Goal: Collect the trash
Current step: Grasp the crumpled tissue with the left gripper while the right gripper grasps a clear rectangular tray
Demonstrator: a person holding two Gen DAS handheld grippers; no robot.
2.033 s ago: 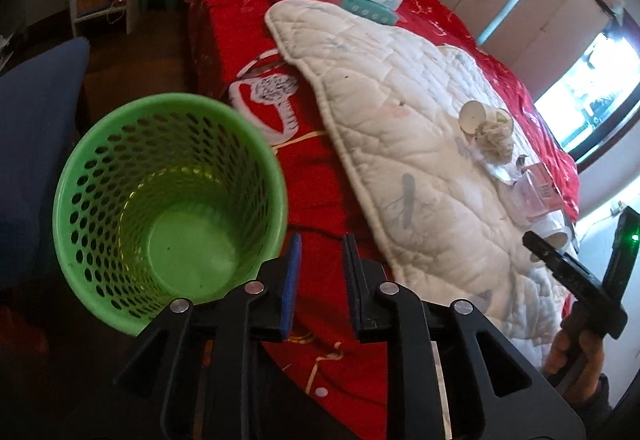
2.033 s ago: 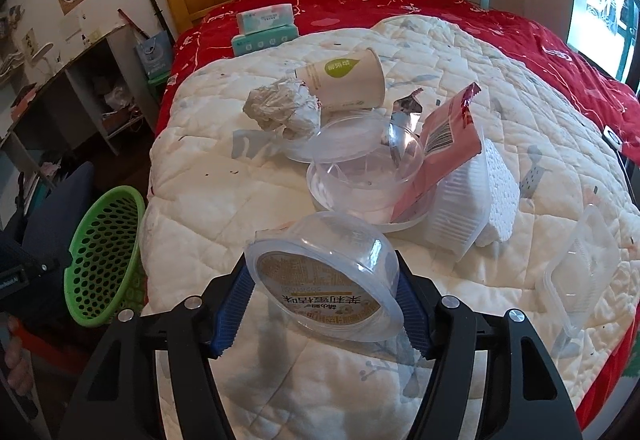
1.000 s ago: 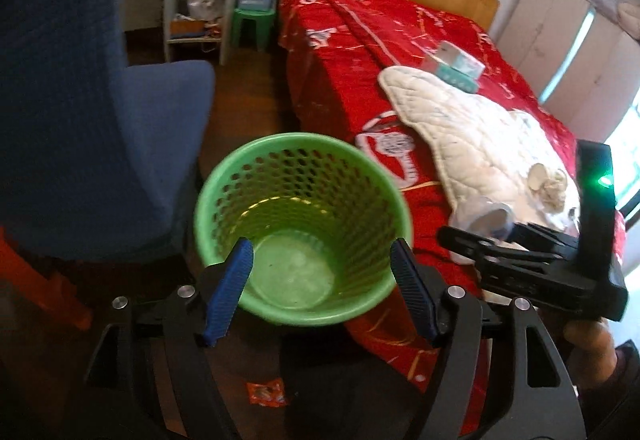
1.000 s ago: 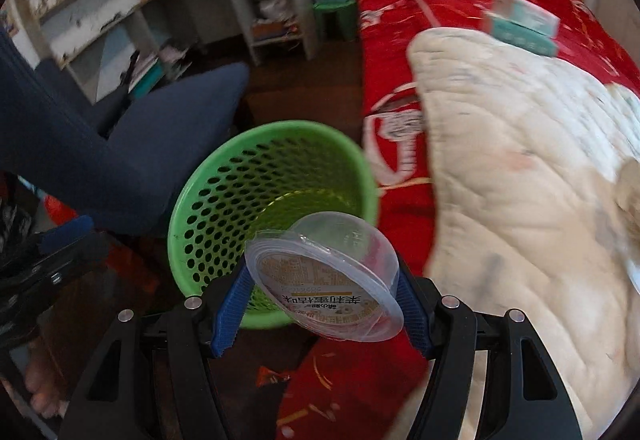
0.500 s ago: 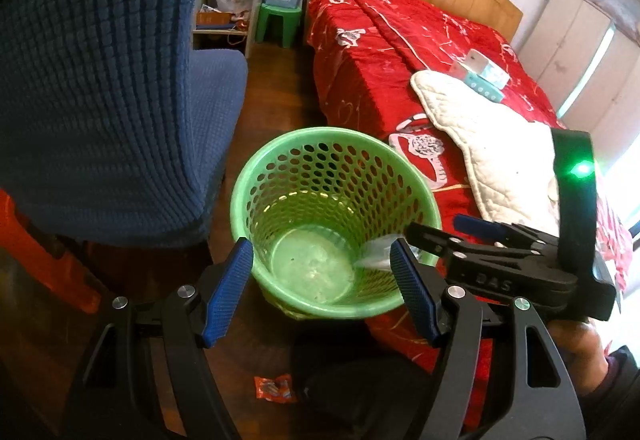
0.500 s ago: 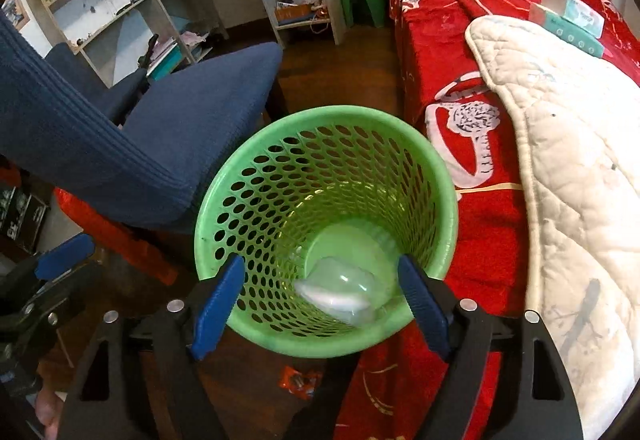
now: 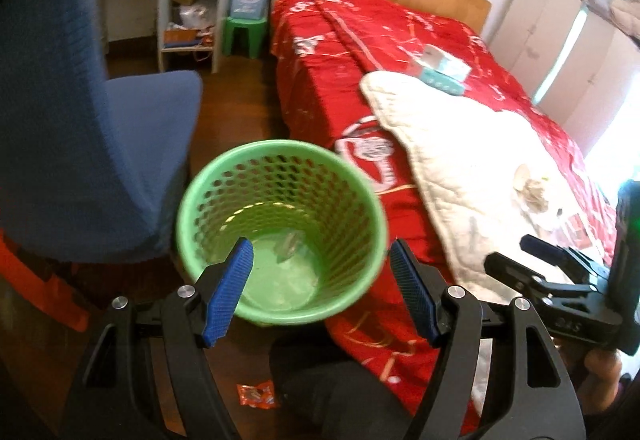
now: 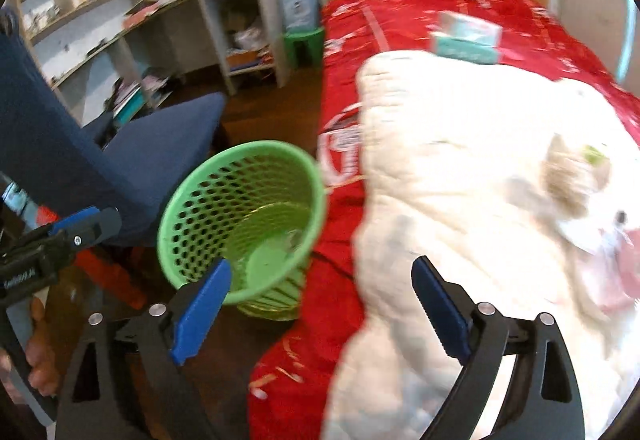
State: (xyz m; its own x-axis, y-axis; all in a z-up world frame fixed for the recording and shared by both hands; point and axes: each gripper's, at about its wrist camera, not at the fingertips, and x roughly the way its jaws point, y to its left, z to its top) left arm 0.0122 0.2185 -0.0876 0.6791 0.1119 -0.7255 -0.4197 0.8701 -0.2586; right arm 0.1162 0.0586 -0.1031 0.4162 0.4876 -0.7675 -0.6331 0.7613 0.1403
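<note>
Beside my red bed (image 7: 400,52) stands a blue chair (image 7: 120,128). At the bed's head corner, a green stool (image 7: 244,34) and shelves (image 8: 100,20).

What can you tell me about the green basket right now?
The green basket is a round, tapering plastic bin with perforated walls and a solid bottom. It stands upright on the dark wood floor, between the blue chair and the red-covered bed. A clear plastic container lies inside. No gripper touches it.

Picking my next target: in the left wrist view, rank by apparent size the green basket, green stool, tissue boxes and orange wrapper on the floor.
1. Green basket, though nearest.
2. Green stool.
3. Tissue boxes, close to the stool; unsure.
4. Orange wrapper.
</note>
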